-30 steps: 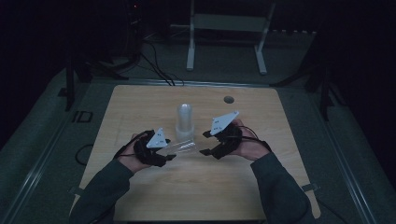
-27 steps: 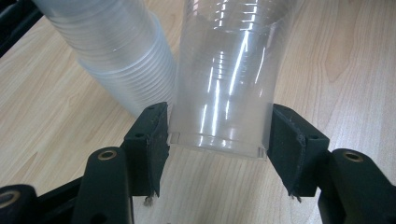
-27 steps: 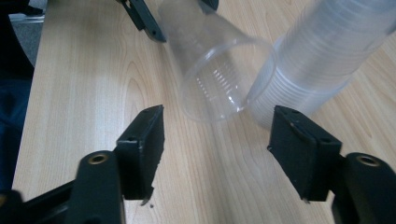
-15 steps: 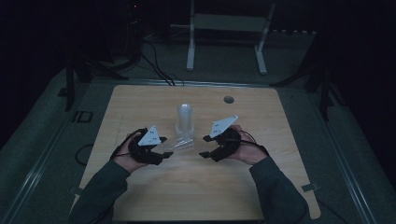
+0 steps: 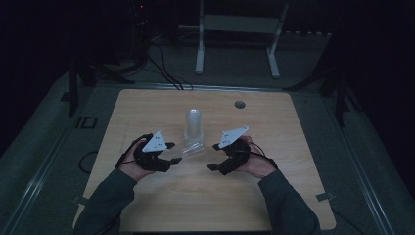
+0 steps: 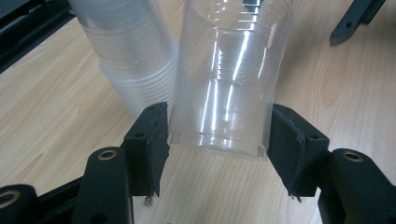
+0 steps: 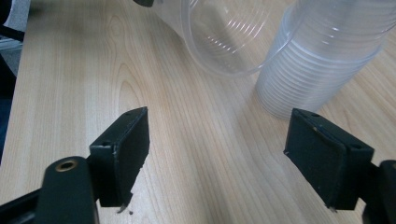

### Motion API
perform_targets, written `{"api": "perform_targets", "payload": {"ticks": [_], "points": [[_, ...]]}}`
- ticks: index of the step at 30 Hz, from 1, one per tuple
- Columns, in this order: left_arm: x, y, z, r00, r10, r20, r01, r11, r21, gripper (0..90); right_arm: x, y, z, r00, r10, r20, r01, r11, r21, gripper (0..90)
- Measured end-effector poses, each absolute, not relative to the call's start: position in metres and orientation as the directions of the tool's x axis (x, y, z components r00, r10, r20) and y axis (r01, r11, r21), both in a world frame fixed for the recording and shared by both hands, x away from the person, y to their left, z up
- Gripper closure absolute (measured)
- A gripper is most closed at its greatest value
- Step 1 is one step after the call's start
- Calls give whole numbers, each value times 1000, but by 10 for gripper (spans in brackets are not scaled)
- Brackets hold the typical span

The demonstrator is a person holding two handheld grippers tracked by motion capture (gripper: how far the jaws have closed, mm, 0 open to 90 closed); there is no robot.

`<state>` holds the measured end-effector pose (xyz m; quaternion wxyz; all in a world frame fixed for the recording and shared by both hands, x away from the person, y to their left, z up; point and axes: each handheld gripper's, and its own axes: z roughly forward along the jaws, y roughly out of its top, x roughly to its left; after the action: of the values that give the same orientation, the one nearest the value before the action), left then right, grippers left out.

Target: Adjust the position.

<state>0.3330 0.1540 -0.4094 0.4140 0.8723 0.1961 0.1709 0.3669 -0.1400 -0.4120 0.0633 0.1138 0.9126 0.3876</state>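
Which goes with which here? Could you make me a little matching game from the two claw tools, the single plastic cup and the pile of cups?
Things:
1. left gripper
2. right gripper
3. single clear cup
4. stack of cups

States:
A. stands upright on the wooden table
B. jaws apart, nothing between them; they have just been opening
C. lies tilted, its base end pinched between two black pads
D. clamped on a cup

Pairs: 1-D, 2-B, 3-C, 4-A
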Motion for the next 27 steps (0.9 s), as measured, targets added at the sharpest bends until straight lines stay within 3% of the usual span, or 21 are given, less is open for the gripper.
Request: {"api": "perform_targets", "payload": {"ticks": [9,27], "points": [[332,157,-406,869,482,111,197,-544,816,414,371,-136,-423,-952,305,-22,205,692,692,223],[334,165,-405,873,486,39,210,-448,869,414,367,-135,-422,-947,321,32,227,593,772,226]]}}
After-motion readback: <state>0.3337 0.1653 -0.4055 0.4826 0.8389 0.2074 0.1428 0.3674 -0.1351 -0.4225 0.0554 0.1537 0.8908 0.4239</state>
